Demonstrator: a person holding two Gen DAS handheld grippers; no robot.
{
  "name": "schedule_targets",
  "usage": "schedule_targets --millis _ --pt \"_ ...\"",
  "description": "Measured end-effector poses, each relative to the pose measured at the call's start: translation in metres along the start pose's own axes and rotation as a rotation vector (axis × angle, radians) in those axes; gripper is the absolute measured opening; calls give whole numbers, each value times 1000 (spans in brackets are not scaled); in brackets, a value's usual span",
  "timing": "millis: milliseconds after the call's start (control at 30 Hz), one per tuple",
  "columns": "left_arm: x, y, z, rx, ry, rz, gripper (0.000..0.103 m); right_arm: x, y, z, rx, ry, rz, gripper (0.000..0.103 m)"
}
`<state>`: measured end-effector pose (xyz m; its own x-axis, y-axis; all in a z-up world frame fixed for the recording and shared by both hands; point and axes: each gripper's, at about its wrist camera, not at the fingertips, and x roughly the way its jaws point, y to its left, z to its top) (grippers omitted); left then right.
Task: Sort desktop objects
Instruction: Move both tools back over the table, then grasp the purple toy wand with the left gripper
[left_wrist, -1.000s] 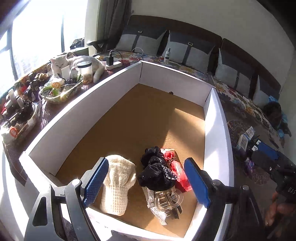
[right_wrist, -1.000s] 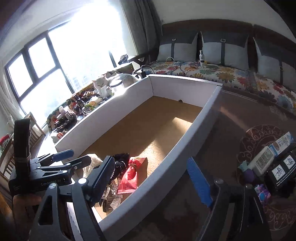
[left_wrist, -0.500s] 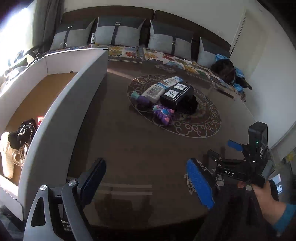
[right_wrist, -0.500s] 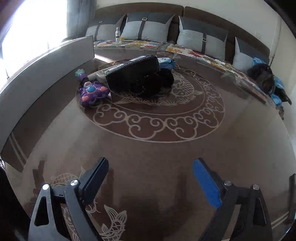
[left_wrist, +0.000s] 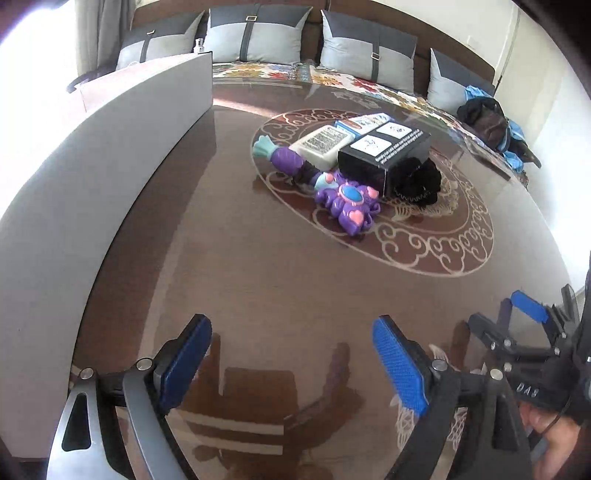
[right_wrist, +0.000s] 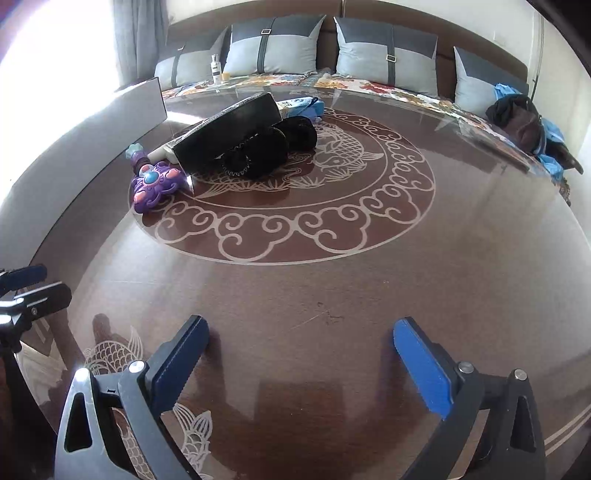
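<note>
Glossy brown tabletop (left_wrist: 280, 280) with a pale scrollwork medallion fills my left wrist view, a sofa with grey cushions (left_wrist: 365, 48) behind it. My left gripper (left_wrist: 291, 360) hovers low over bare table, its blue ribbed pads spread wide with nothing between them. Ahead, on the medallion, sits the cluster: a purple plastic toy (left_wrist: 345, 201) with pink hearts, a black box (left_wrist: 384, 151) touching it, a white labelled pack (left_wrist: 323, 142) behind, and a black frilly scrunchie (left_wrist: 417, 181) against the box. A white box wall (left_wrist: 92, 177) runs along the left. At the right edge I see my right gripper (left_wrist: 524, 314) from the side, held in a hand (left_wrist: 554, 432). From the right wrist view, that gripper (right_wrist: 301, 363) is likewise fully spread and empty above the table. This side shows the carp drawn inside the medallion (right_wrist: 340, 151), a small bottle (right_wrist: 215, 68) on the sofa, and two scrunchies (right_wrist: 273, 146) beside the box, which the left view does not.
</note>
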<state>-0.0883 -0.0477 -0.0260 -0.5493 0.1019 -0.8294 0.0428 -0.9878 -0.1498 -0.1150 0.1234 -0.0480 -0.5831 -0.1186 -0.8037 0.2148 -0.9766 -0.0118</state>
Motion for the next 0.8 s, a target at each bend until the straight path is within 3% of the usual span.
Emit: schedule_targets --millis 167,267,567,667,700,800 --pt "14 1 57 -163 -60 -14 89 -1 -1 -1 2 -1 0 101" --pt "30 -4 84 -212 -70 3 89 -1 -1 -1 2 -2 0 101" --pt "84 -6 102 -206 9 116 89 -1 -3 0 16 -10 17 101" --pt "84 -8 98 -160 -7 109 89 -1 -3 0 22 -14 25 101" --pt "82 -8 97 -143 -9 96 87 -2 -4 -1 24 -16 27 101" --pt "76 -7 91 -71 -31 35 61 -3 -4 -1 28 -18 30 101"
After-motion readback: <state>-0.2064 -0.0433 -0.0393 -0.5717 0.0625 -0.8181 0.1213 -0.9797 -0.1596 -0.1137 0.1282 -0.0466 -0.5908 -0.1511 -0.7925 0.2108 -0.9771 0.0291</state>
